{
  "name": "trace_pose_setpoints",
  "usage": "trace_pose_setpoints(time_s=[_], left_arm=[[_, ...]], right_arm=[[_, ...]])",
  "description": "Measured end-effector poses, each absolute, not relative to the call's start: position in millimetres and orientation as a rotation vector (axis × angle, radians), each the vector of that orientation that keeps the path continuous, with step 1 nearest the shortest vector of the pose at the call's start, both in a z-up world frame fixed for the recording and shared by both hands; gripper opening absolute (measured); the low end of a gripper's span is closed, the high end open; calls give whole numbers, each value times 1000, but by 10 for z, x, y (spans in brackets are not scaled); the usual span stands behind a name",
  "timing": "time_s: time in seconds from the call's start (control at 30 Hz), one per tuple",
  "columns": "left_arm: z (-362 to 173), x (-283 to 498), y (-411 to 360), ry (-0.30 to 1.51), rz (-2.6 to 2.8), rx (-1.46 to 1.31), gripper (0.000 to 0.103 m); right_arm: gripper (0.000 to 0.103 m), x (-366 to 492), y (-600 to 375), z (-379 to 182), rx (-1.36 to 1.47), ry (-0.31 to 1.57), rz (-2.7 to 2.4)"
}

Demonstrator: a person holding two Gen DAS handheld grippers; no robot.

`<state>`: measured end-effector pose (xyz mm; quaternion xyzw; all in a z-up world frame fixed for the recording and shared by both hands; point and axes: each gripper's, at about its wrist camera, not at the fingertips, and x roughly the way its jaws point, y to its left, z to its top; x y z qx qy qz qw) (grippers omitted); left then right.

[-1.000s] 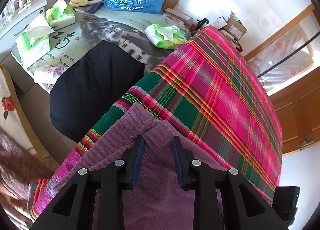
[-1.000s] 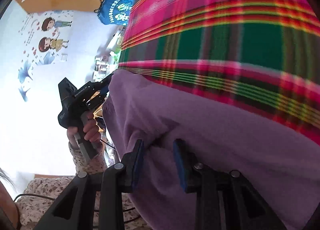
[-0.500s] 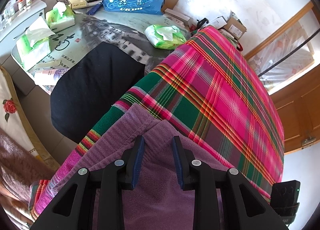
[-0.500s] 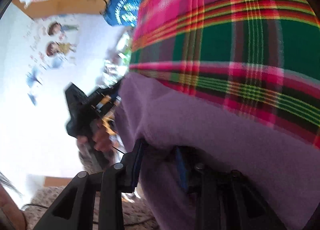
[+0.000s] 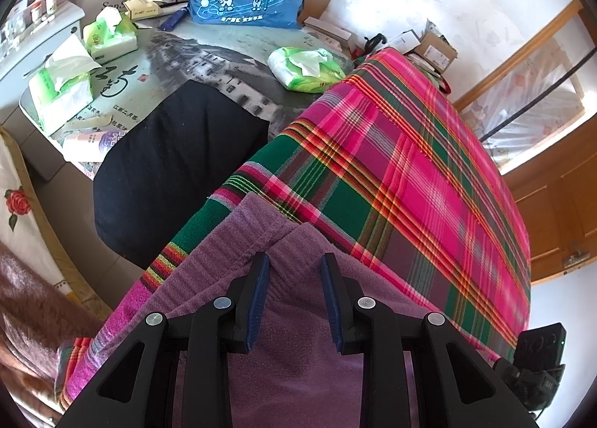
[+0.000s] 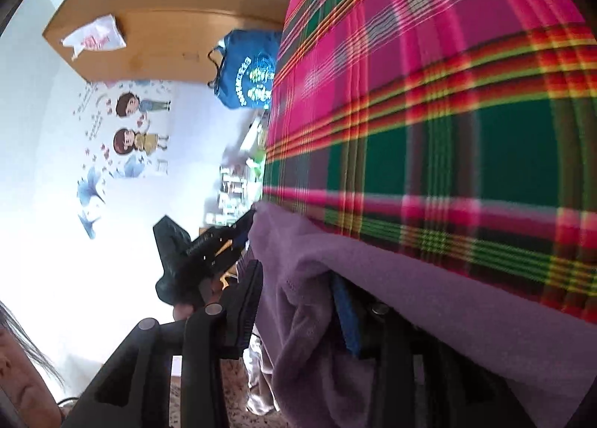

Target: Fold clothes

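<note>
Hardly any change at the left tool [image 5: 293,260] over the last second: fingers spread wide, not clenched, straddling a raised fold at the hem of the purple fleece garment [image 5: 298,372], pointing toward 12 o'clock. Same framing as before, so no pull or lift on that side.

Different story at the right tool [image 6: 296,286]: swung round since a second ago, with the fleece now bunched up between the fingers and draped over the finger at 3 o'clock, hiding most of its blue pad. Cannot tell whether pinched or merely gathered; gap looks about as wide as earlier.

Garment lying on the plaid blanket [image 5: 410,174], along its near edge at 6 o'clock, stretched between both tools. Black cloth [image 5: 175,167] off at 10 o'clock, partly on the cluttered surface [image 5: 209,51], untouched.

Probably the gathering stage of a first fold: one corner being taken up, the other merely bracketed. Next, most likely a firm clench on both sides before carrying the hem across. Risk: thick fleece slipping from a half-closed right grip.
</note>
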<state>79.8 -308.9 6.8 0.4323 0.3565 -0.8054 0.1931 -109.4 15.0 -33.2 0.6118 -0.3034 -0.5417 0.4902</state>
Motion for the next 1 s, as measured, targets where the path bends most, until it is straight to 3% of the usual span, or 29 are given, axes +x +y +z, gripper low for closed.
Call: trace_pose_setpoints(time_s=[0.3, 0.5, 1.0], left_arm=[[63, 805, -3089, 1002, -2267, 1207, 29], [58, 817, -3096, 1013, -2271, 1200, 29], [56, 825, -3100, 1017, -2283, 1195, 29]], right_arm=[[39, -1136, 177, -358, 1505, -737, -1337], [39, -1012, -70, -325, 1569, -565, -1287], [36, -837, -71, -251, 1535, -386, -1375]])
